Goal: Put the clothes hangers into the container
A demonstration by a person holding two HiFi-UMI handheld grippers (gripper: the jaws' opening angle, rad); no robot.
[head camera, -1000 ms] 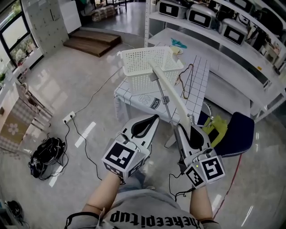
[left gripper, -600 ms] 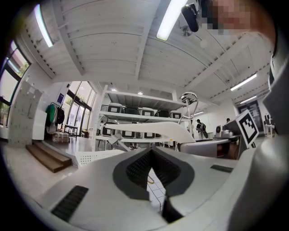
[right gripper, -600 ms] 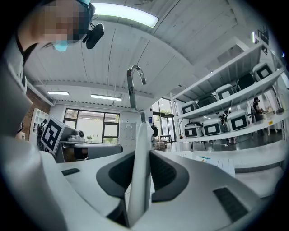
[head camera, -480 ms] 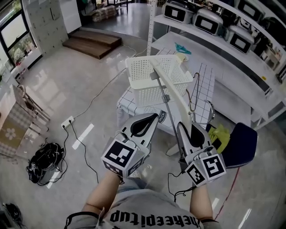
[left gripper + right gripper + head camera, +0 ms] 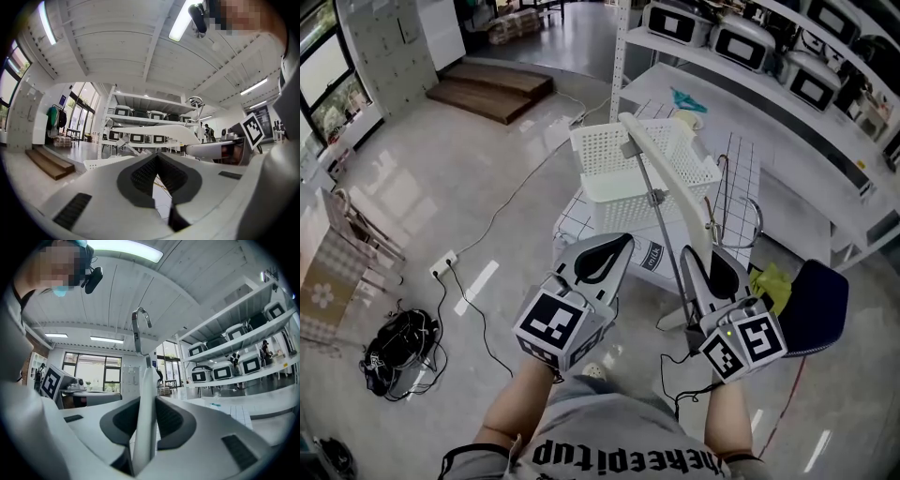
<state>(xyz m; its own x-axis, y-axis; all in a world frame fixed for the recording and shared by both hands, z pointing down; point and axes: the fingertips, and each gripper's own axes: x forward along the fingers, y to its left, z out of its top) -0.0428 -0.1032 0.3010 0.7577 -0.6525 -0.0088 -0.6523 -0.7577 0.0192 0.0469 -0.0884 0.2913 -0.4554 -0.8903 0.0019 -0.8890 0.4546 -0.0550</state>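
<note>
A long white clothes hanger (image 5: 667,183) is clamped in my right gripper (image 5: 705,261). It reaches up and away, and its far end hangs over the white mesh basket (image 5: 598,155) on the checked table (image 5: 741,159). In the right gripper view the hanger's arm (image 5: 144,404) stands between the pads, its metal hook (image 5: 138,326) above. My left gripper (image 5: 619,249) hovers beside it, shut and empty, with its pads (image 5: 157,169) meeting. A thin dark wire hanger (image 5: 719,197) lies on the table right of the basket.
White shelving with several boxy appliances (image 5: 741,42) runs behind the table. A blue chair (image 5: 820,305) with a yellow-green cloth (image 5: 773,281) stands at the right. Cables and a power strip (image 5: 445,264) cross the floor on the left, near a black bag (image 5: 398,352).
The table and basket have come closer and shifted right in the head view. The hanger's far end now sits over the basket. Both grippers keep their state.
</note>
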